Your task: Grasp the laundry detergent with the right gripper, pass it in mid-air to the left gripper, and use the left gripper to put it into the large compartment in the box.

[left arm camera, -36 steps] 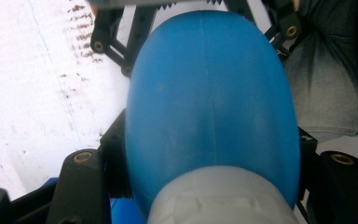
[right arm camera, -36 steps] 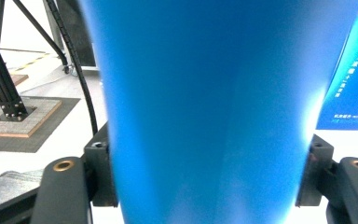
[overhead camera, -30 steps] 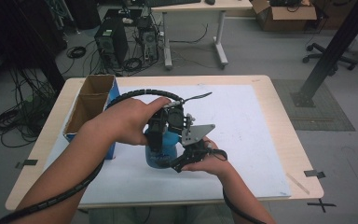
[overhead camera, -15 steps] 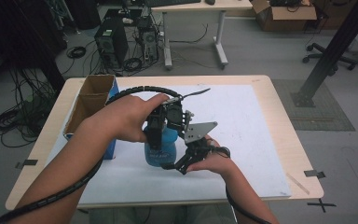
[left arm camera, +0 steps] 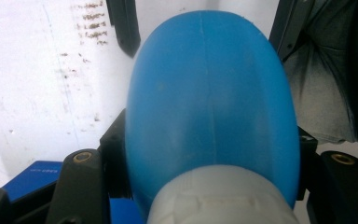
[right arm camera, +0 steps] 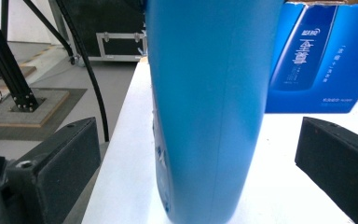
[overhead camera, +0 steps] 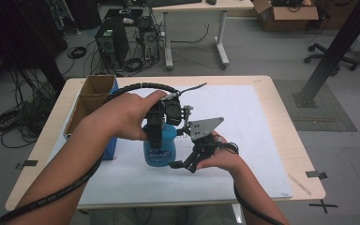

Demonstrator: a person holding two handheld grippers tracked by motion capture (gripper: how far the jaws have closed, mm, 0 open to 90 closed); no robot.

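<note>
**Left gripper holds blue bottle by the neck; right gripper let go**

- Blue bottle (overhead camera: 159, 151) stands upright on the white sheet (overhead camera: 243, 122) that covers the table (overhead camera: 290, 140), just right of the open box (overhead camera: 93, 101).
- Left gripper (overhead camera: 158, 133) comes down from above, jaws clamped on the bottle's top. In the left gripper view the blue bottle body (left arm camera: 207, 107) and its white cap (left arm camera: 219, 198) sit between the jaws, pads against the neck area.
- Right gripper (overhead camera: 187, 165) sits low beside the bottle's base on its right side. Its jaws have just been opening. In the right gripper view the bottle (right arm camera: 209, 107) stands between them with clear gaps on both sides, pads not touching. Released.
- Right hand (overhead camera: 220, 157) rests near the sheet; left hand (overhead camera: 126, 115) wraps the left gripper body.
- Writing: bottle front label in the high view has white print, too small to read. The blue box face (right arm camera: 321, 56) in the right gripper view shows a printed bottle picture and white Chinese characters, two large ones plus smaller lines; I can't read them reliably.
- Grey smudges on the sheet (left arm camera: 37, 84) in the left gripper view, not text.
</note>
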